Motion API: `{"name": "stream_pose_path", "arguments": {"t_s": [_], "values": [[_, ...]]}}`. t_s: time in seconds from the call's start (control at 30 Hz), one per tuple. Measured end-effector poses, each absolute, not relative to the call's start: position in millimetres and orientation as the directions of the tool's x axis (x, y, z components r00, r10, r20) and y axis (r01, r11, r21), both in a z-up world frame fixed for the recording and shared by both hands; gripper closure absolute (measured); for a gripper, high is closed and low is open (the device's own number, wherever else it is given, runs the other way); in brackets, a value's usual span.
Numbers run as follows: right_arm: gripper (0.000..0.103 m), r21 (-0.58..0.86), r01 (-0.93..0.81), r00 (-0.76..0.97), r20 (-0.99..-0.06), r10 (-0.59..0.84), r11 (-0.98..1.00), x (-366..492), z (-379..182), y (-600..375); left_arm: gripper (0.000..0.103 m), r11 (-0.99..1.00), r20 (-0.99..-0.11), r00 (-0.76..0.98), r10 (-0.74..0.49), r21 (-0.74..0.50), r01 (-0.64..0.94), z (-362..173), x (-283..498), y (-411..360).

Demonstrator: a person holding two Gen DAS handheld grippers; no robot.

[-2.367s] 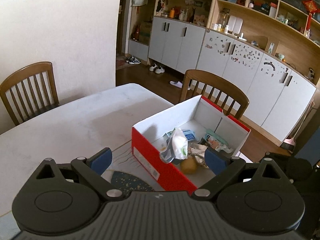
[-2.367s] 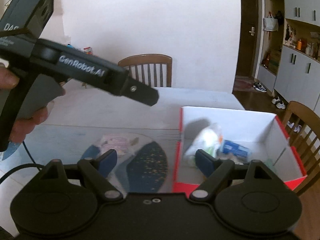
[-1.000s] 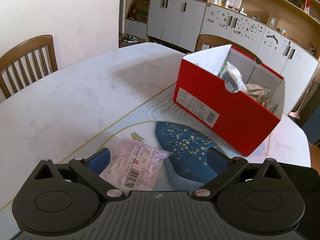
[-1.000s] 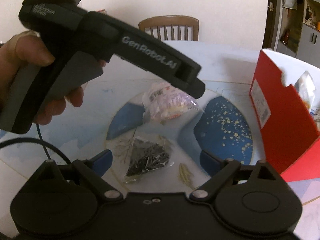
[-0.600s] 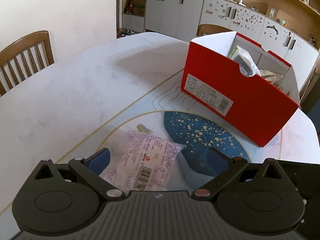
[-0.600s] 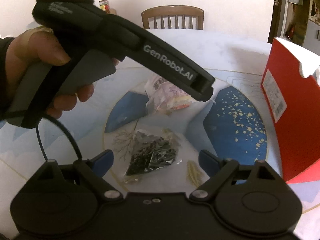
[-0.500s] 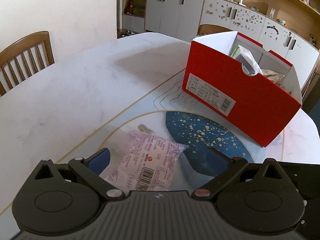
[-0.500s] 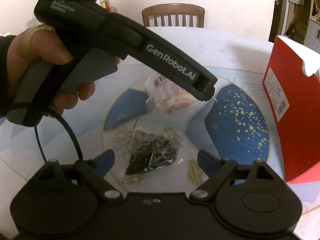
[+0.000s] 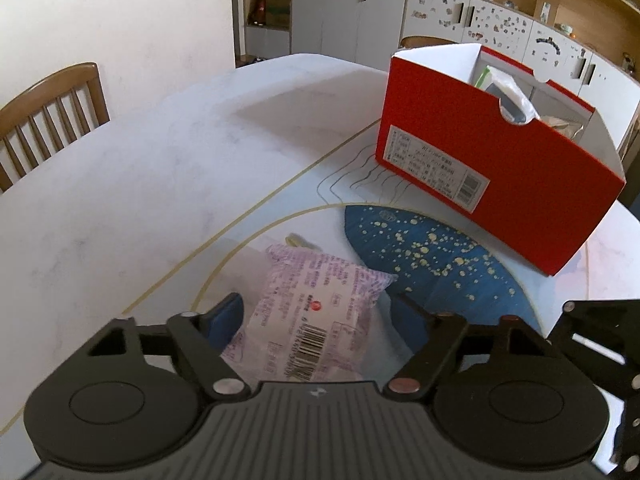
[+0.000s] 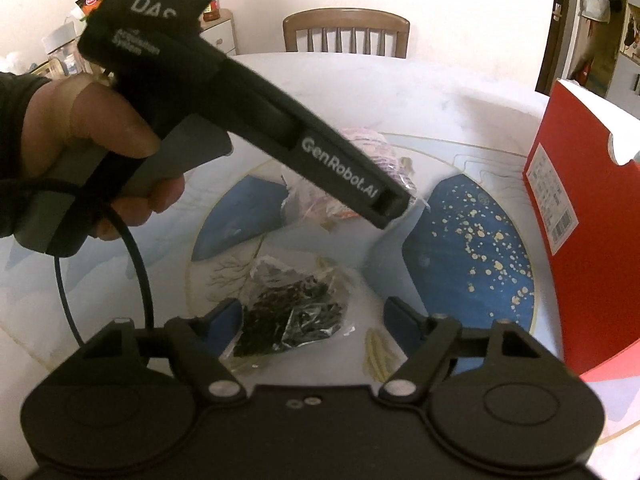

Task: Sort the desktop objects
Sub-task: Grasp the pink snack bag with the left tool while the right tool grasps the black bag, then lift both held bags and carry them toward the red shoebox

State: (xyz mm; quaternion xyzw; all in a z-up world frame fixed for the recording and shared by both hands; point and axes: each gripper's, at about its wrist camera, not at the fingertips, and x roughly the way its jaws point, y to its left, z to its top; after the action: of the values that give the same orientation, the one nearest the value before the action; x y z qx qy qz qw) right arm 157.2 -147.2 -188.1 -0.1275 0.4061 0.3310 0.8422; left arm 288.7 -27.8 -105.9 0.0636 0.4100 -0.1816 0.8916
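A soft, crinkled plastic snack packet (image 9: 316,312), pale purple with a printed barcode, lies flat on the glossy tabletop (image 9: 160,168) between the blue pads of the left hand-held gripper (image 9: 316,316); its jaws are closing around the packet, the left pad just beside its edge, and firm contact is not clear. The right hand-held gripper (image 10: 316,320) is closing too, its pads either side of a clear bag of dark, shredded bits (image 10: 292,312) but apart from it. The tabletop is pale marble-like stone with thin gold lines and a speckled blue patch (image 9: 432,256). A red cardboard box (image 9: 500,168), white inside and with a paper label on its side, stands near the packet, past the blue patch, with wrapped items poking above its rim. Only the right wrist view shows the dark bag and the person's hand (image 10: 92,148) gripping the matte black handle of the left tool — the left view shows wooden chairs (image 9: 48,116) and grey cabinets (image 9: 348,16) instead.
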Motion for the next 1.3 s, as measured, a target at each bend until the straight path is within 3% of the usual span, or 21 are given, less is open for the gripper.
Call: {"name": "stream_pose_path", "arguments": {"t_s": [0.17,0.4,0.73,1.3], "values": [[0.031,0.038,-0.661,0.461,-0.768,0.446,0.749,156.8,-187.4,-151.7,0.038,0.927,-0.753,0.608,-0.253,-0.009,0.375,-106.9,288.1,-29.0],[0.046,0.019,-0.662,0.471,-0.767,0.435,0.749,160.1,-184.5,-150.5,0.047,0.921,-0.749,0.618,-0.237,0.029,0.388,-106.0,285.7,-34.6],[0.059,0.034,-0.633,0.478,-0.769,0.425,0.773,161.5,-178.3,-156.9,0.049,0.924,-0.752,0.614,-0.238,0.020,0.382,-105.0,285.6,-35.1],[0.061,0.035,-0.529,0.538,-0.759,0.366,0.848,165.6,-167.7,-188.0,0.053,0.928,-0.758,0.609,-0.234,0.013,0.373,-98.3,278.0,-39.6]]}}
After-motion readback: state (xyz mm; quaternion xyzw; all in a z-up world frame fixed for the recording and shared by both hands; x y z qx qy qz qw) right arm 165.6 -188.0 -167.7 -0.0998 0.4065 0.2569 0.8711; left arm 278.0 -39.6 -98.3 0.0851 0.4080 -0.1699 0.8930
